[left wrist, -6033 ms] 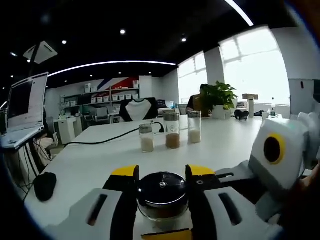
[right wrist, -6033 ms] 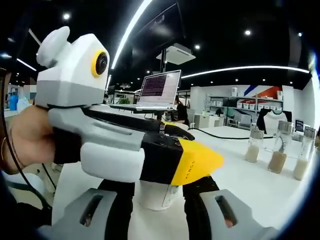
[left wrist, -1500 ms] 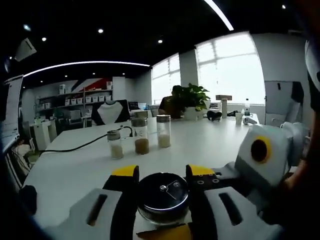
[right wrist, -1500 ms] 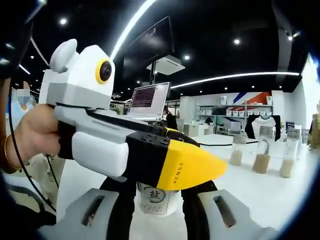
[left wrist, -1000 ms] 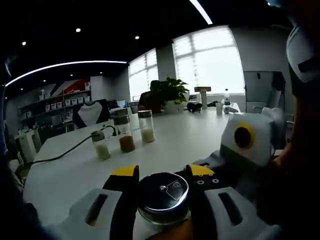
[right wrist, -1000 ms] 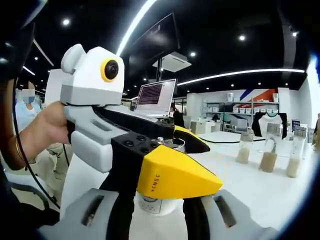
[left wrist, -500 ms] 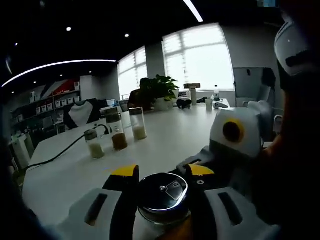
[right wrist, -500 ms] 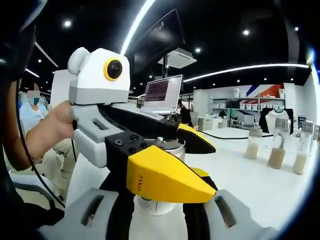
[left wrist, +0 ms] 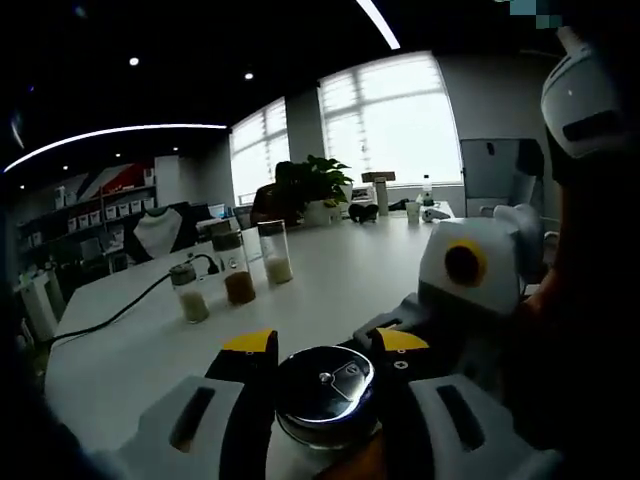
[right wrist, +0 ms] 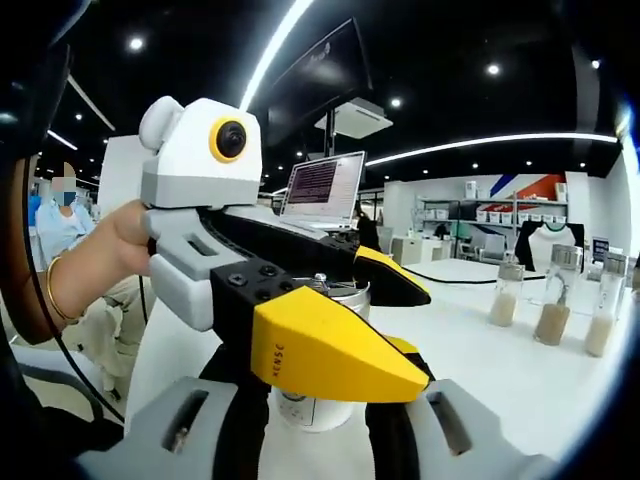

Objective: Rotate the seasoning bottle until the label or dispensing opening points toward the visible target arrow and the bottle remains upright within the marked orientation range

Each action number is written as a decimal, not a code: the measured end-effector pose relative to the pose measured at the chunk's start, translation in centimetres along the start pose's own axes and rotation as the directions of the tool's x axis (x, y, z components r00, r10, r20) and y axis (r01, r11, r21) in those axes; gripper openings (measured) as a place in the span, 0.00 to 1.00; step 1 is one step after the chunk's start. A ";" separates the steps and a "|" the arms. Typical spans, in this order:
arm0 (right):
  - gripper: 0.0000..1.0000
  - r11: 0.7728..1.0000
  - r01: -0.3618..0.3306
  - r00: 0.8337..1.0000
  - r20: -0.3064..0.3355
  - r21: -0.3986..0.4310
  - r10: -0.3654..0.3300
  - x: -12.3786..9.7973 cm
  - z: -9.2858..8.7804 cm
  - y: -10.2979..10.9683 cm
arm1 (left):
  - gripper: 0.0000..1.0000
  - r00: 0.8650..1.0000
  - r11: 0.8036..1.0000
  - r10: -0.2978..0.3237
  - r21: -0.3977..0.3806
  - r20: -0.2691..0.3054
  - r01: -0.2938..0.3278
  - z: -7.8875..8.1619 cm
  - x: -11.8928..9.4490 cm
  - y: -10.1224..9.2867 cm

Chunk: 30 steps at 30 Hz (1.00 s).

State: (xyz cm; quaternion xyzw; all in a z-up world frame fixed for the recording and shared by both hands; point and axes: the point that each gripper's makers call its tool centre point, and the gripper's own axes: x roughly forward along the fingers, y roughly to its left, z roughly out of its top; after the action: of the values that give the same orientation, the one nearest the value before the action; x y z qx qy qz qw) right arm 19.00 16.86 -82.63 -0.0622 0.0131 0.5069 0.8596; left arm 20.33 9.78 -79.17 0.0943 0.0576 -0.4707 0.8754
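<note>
While the seasoning bottle (left wrist: 326, 395) stands upright on the white table (left wrist: 330, 285), both tools are on it. Nearest in the left gripper view, the left gripper (left wrist: 326, 352) has its yellow-tipped jaws set on either side of the bottle's dark round cap, touching it, so it reads as clamped on the bottle near the top. A small flap on the cap (left wrist: 345, 377), probably the dispensing opening, points up and to the right in that view.

Lower down, in the right gripper view, the right gripper (right wrist: 318, 400) has its black jaws closed around the bottle's pale body (right wrist: 305, 408), just under the left tool, which crosses in front with a hand (right wrist: 118, 245) gripping it. A printed mark shows on the body, too hidden to read.

No target arrow or marked range can be made out in either view, so whether the label or opening already faces it cannot be told. My judgement is that the turn is under way with both grips set; what remains is to finish the rotation if needed and let go with the bottle upright.

Farther across the table stand three glass jars (left wrist: 231, 277) of pale and brown contents beside a black cable (left wrist: 120, 313). A laptop (right wrist: 318, 188) sits beyond, and a potted plant (left wrist: 318, 185) by the windows.
</note>
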 end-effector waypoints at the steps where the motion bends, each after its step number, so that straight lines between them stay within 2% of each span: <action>1: 0.33 1.000 0.001 1.000 0.000 0.001 -0.001 0.0 0.0 0.0 | 0.39 1.000 1.000 -0.003 -0.001 0.002 0.003 0.0 0.0 0.0; 8: 0.33 1.000 0.008 1.000 -0.001 0.027 -0.008 0.8 0.1 0.3 | 0.39 0.999 0.999 -0.027 -0.025 0.020 0.028 -0.1 -0.8 0.6; 17: 0.33 0.998 0.029 0.999 -0.021 0.050 -0.028 1.6 -0.3 0.9 | 0.39 0.999 0.999 -0.043 -0.018 0.004 0.043 -0.8 -1.5 1.0; 30: 0.34 0.998 0.043 0.999 -0.022 0.054 -0.042 1.5 -0.5 0.9 | 0.40 0.999 0.997 -0.024 -0.068 0.024 0.026 -0.9 -1.5 1.1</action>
State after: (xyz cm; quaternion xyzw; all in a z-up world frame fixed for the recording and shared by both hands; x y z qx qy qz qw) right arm 19.02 18.56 -83.35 -0.0445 0.0346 0.4874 0.8713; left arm 20.39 11.76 -79.67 0.0583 0.0648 -0.4803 0.8728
